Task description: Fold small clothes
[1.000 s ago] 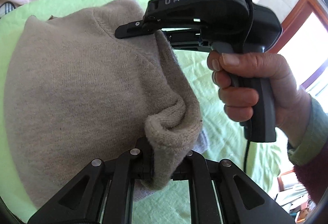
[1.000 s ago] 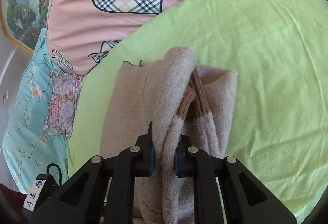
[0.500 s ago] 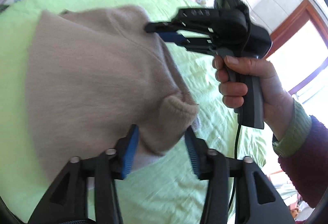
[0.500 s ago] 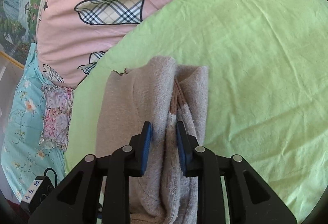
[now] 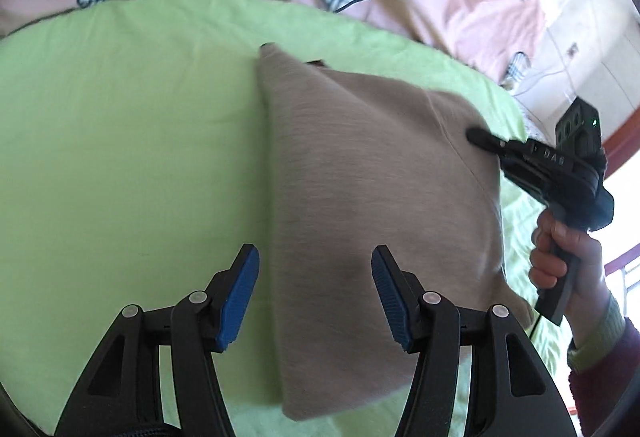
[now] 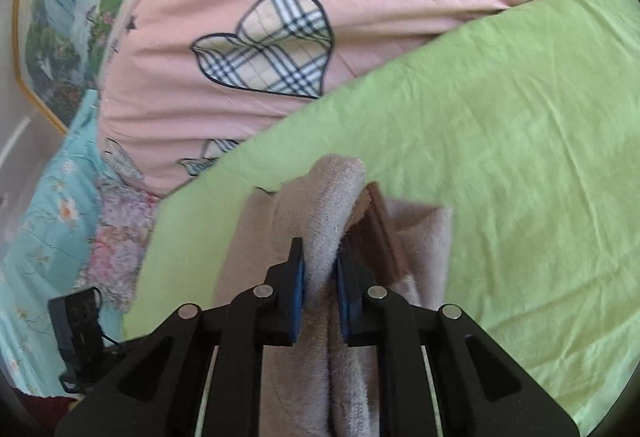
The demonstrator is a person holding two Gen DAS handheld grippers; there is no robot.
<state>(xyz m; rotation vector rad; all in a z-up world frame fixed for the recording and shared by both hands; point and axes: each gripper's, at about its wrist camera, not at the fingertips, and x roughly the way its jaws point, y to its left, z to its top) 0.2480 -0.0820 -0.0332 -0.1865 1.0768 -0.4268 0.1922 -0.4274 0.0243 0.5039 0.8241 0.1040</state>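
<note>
The small beige knitted garment (image 5: 376, 205) was laid folded on the light green bed sheet (image 5: 120, 141), with the pink quilt patterned with plaid hearts (image 6: 280, 49) bunched beyond it. The left gripper (image 5: 312, 297) was held with its blue-padded jaws spread wide and nothing between them, one finger over the sheet and the other over the knit. The right gripper (image 6: 320, 277) was seen closed on a raised ridge of the same garment, near what was judged to be its brown-trimmed neckline, at the far right edge of the cloth in the left wrist view. Several risks could be judged from this. With only one gripper holding, the fold might be dragged askew if the pinched ridge were pulled sideways, since the soft knit was not pinned anywhere else. If the ridge were released from a height, the thick layers might spring apart and a lump be left along the edge. More than one layer might also have been caught in the pinch, though this could not be told, and the layer beneath might then be shifted along with the top one.
</note>
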